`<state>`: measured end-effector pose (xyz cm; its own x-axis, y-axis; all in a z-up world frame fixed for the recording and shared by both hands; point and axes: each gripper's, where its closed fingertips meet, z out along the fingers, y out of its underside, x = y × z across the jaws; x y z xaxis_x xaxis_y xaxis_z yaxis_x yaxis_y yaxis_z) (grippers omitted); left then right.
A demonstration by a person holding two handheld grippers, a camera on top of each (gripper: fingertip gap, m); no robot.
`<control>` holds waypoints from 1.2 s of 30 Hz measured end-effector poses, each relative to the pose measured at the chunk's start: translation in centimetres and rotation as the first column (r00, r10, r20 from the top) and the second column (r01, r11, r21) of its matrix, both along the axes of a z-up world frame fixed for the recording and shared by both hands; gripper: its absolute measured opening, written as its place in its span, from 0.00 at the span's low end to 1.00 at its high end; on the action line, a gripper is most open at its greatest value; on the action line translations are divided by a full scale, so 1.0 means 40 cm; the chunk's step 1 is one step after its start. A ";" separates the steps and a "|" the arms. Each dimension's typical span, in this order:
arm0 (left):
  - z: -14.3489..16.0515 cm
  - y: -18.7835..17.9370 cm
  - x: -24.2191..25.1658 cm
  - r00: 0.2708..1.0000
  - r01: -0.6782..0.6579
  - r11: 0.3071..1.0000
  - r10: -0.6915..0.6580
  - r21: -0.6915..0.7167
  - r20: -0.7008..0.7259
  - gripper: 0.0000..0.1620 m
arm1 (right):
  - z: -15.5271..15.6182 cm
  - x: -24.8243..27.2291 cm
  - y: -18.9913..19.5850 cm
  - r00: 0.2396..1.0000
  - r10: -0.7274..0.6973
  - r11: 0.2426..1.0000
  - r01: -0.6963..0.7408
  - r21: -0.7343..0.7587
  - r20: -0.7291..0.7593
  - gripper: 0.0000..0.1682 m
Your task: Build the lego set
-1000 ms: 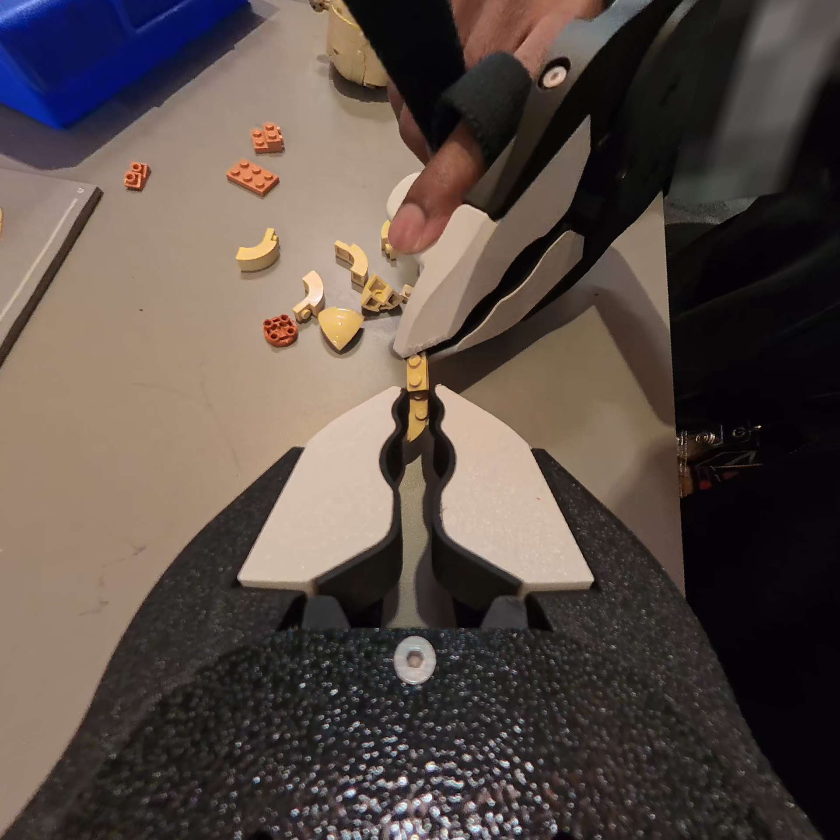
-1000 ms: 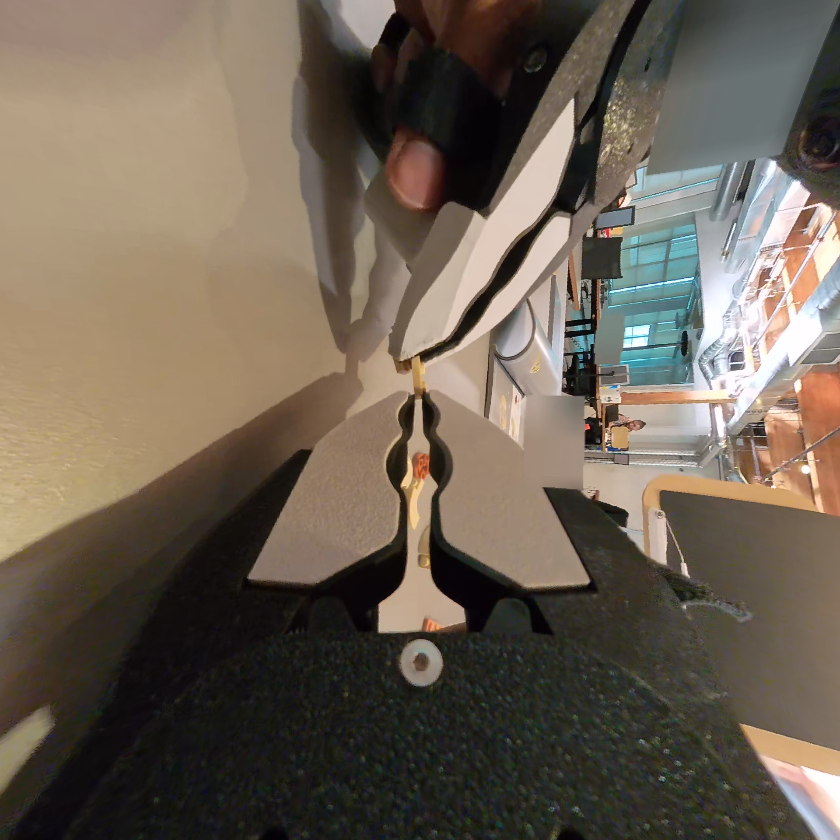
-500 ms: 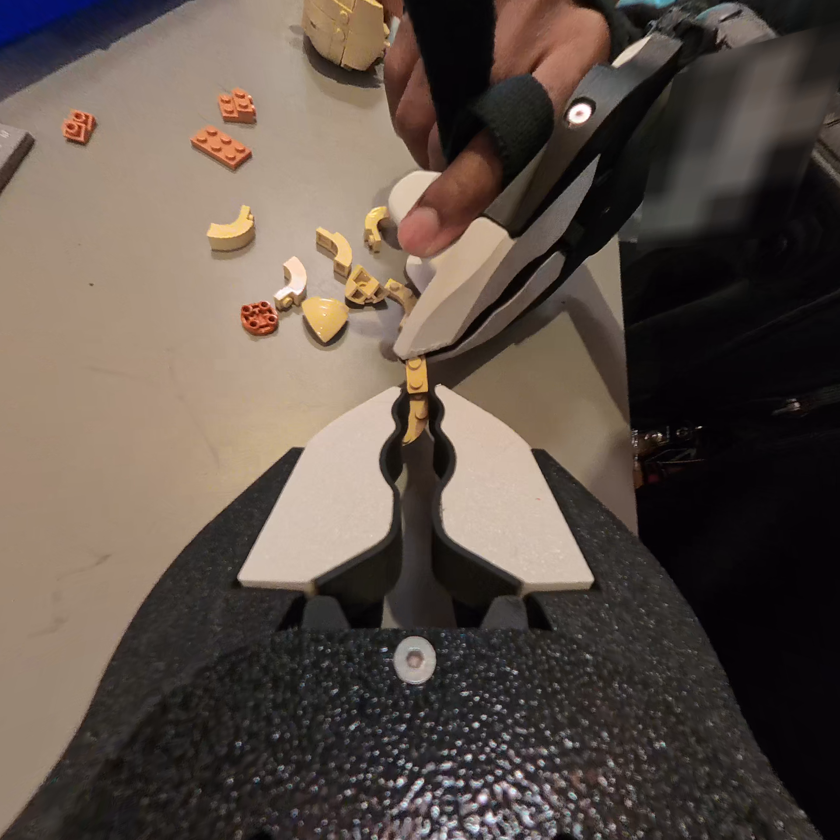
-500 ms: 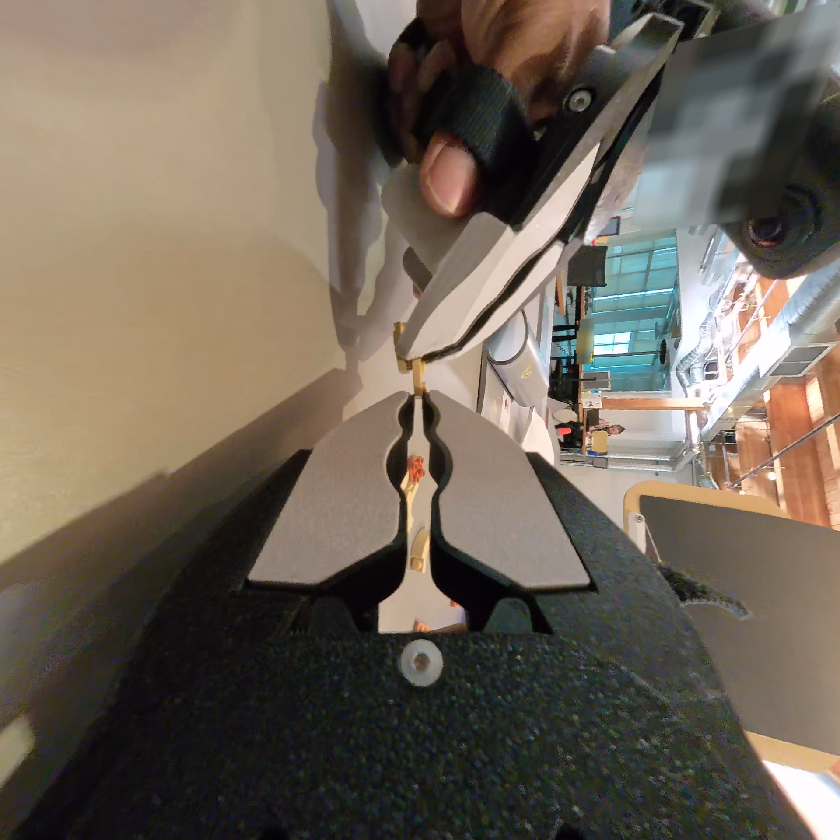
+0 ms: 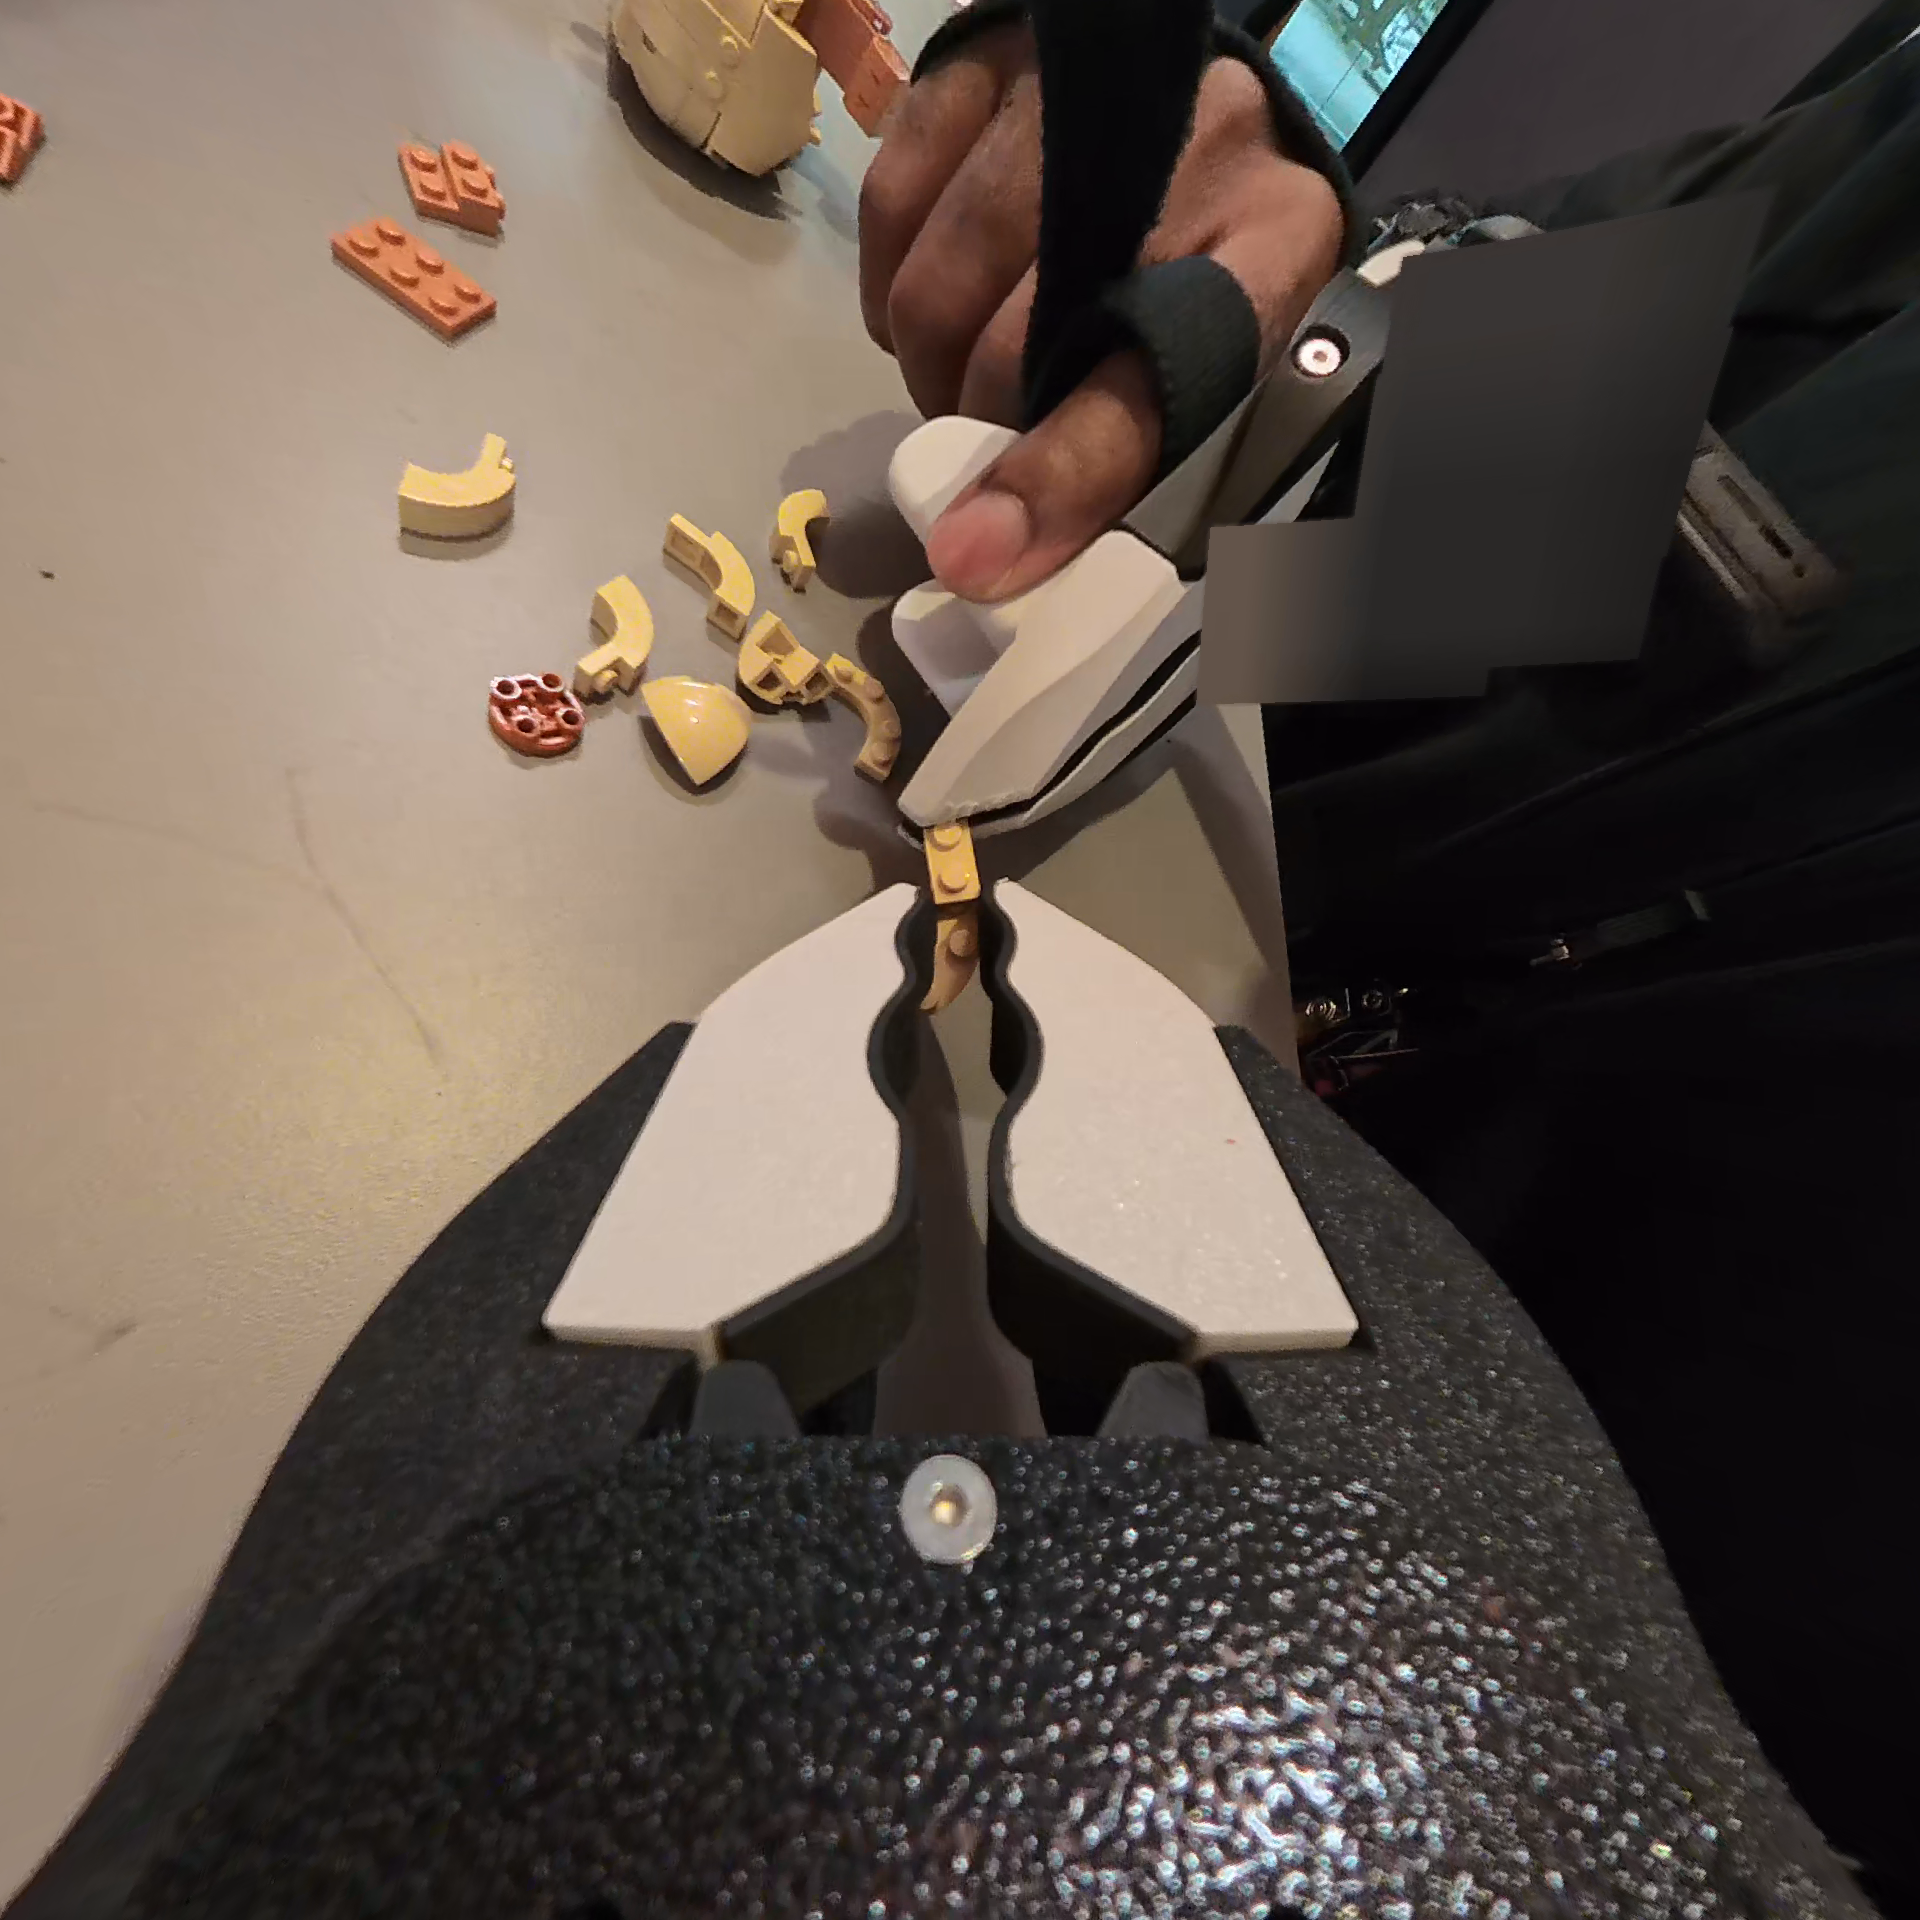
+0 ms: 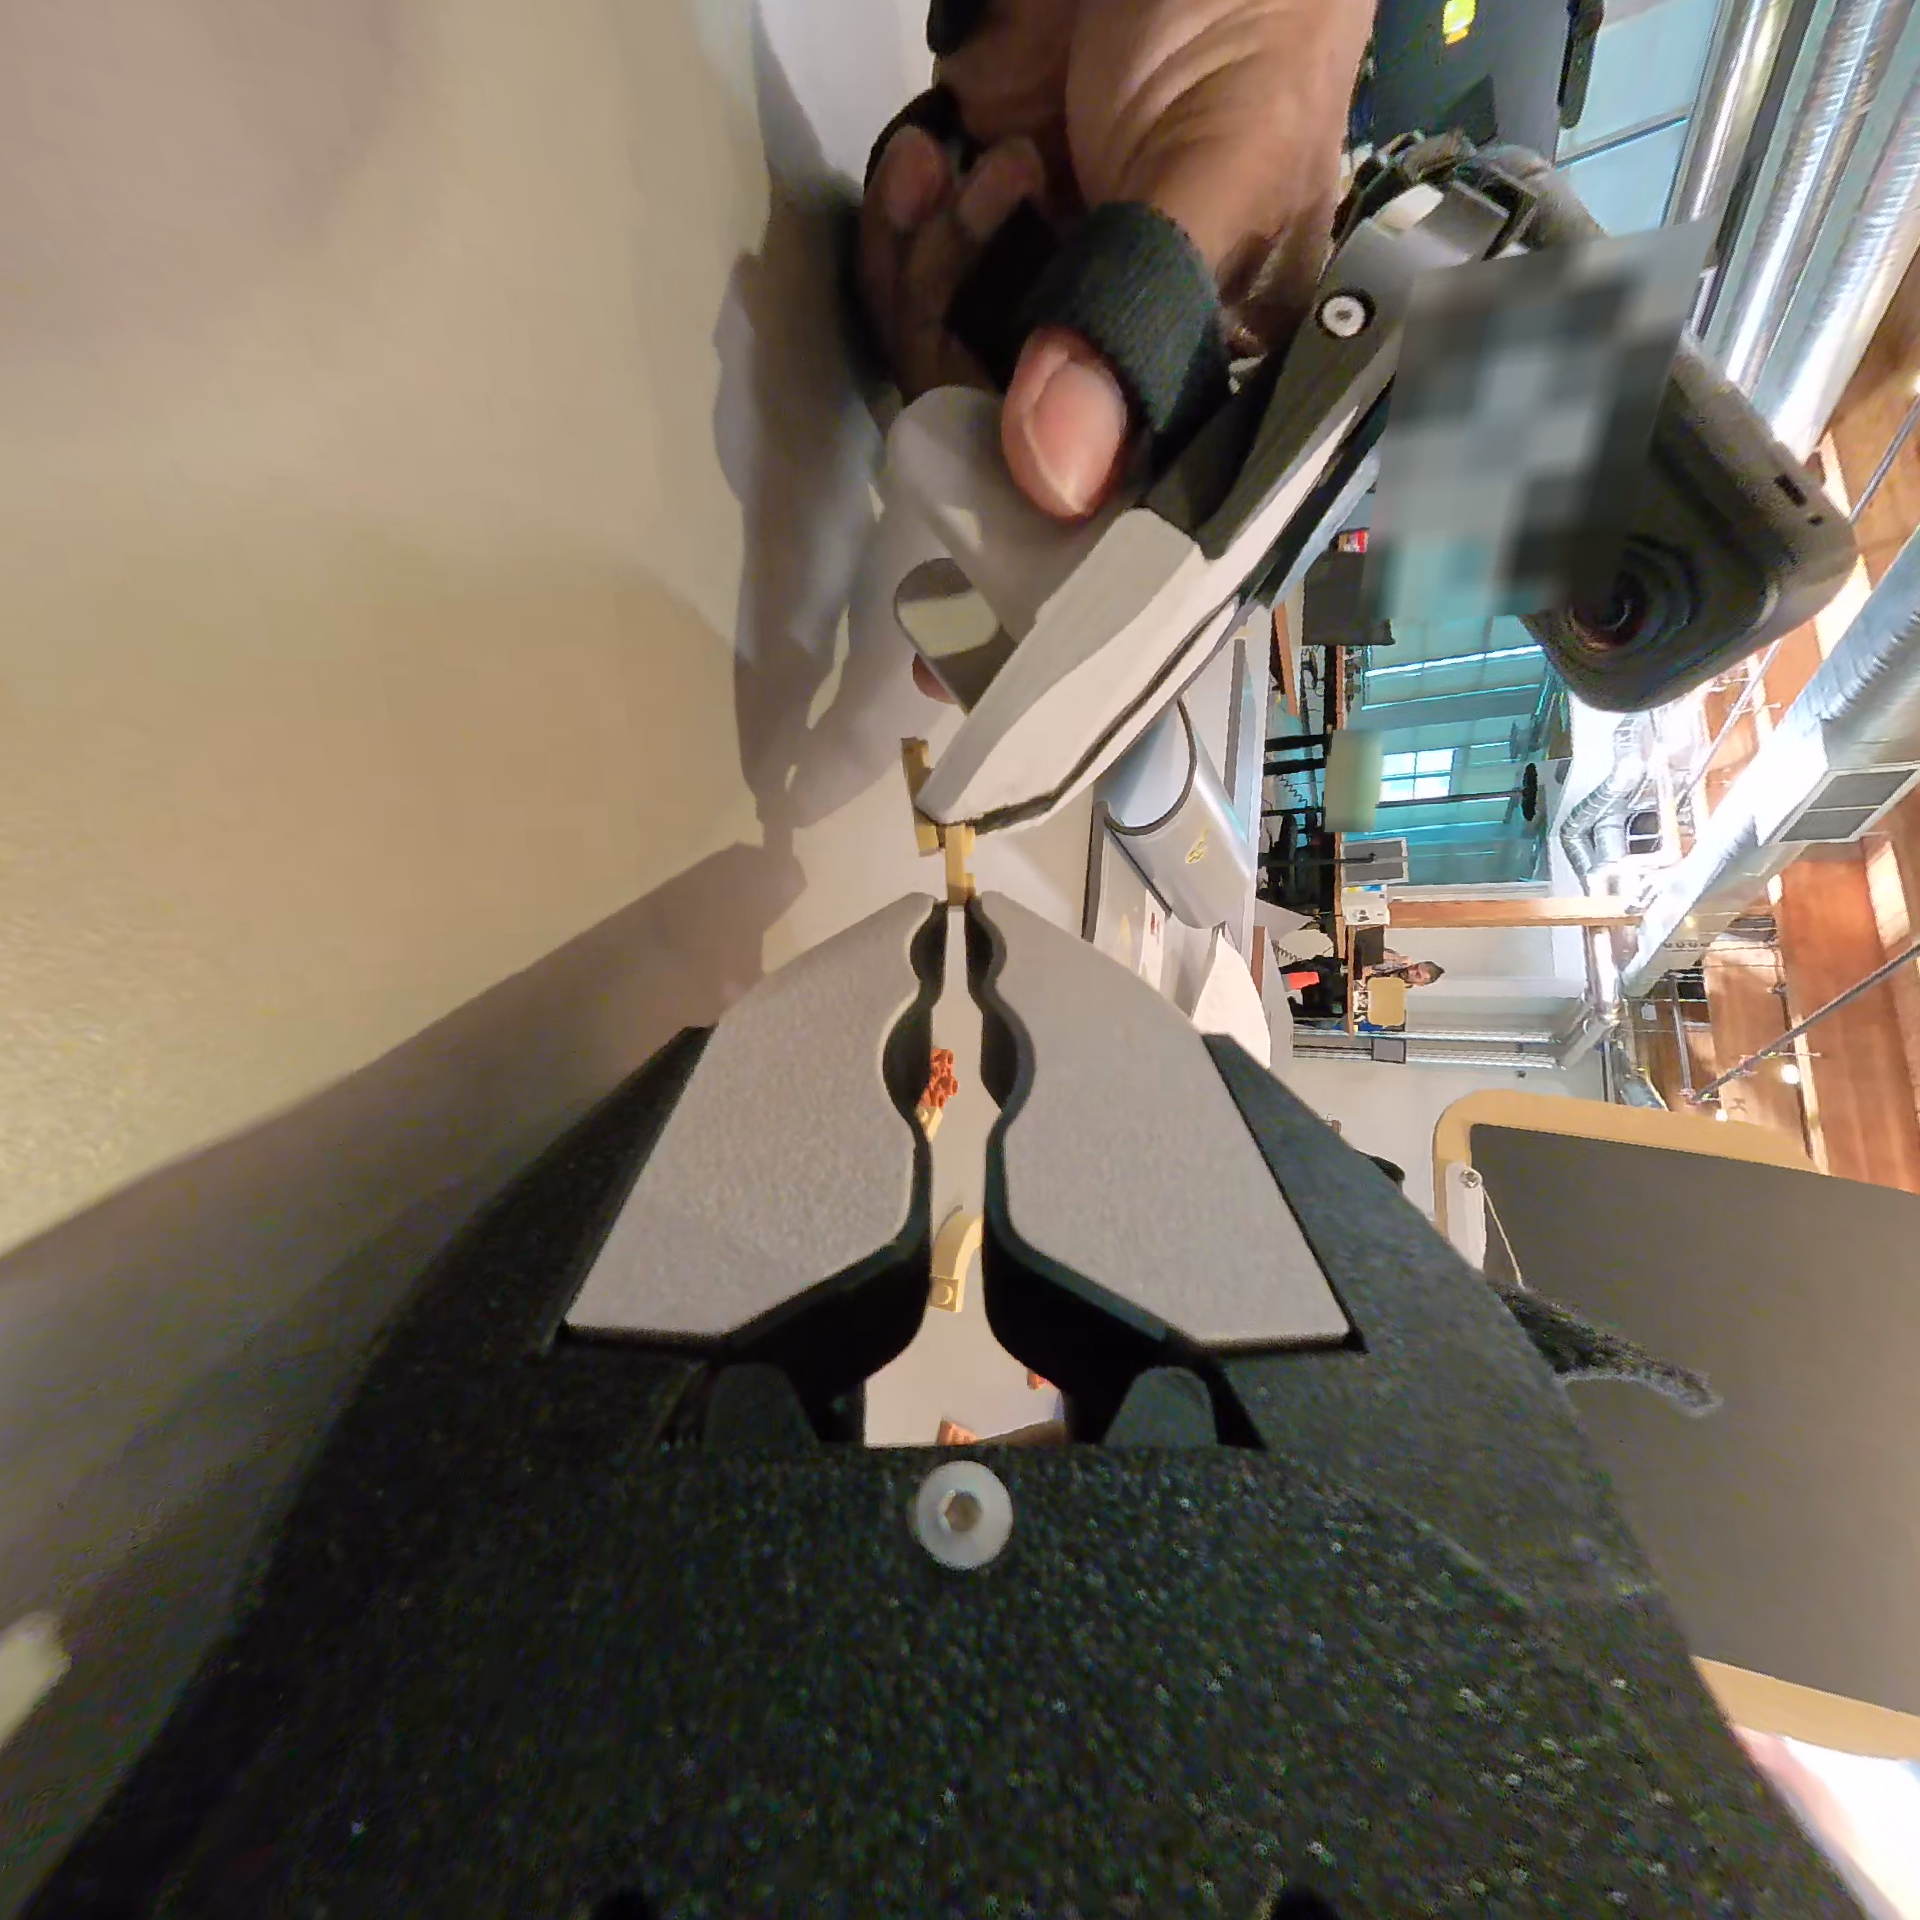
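In the left wrist view my left gripper is shut on a small tan curved lego piece. A small tan plate joins its front end and runs into the tips of my right gripper, which comes in from the upper right, shut on it. In the right wrist view my right gripper pinches the tan plate edge-on. My left gripper meets it from above with the tan piece. Both are held tip to tip just above the grey table.
Several loose tan curved pieces, a tan dome piece and a red-brown round plate lie left of the grippers. Orange plates and a part-built tan model lie farther back. The table edge runs on the right. The tips of both grippers are at nearly the same place. From the right gripper's tips to the part-built tan model is close to 20 centimeters.
Both grippers keep their hold, tip to tip. The left wrist view has swung: the blue bin has left the frame and the tan model shows at the top.
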<state>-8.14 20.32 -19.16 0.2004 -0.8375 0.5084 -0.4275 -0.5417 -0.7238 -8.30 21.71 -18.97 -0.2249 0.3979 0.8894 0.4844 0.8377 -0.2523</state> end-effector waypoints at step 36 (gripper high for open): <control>-0.005 0.005 -0.001 1.000 -0.012 1.000 0.012 0.020 -0.017 0.05 | 0.002 -0.008 0.007 1.000 -0.025 0.999 0.024 0.038 0.014 0.02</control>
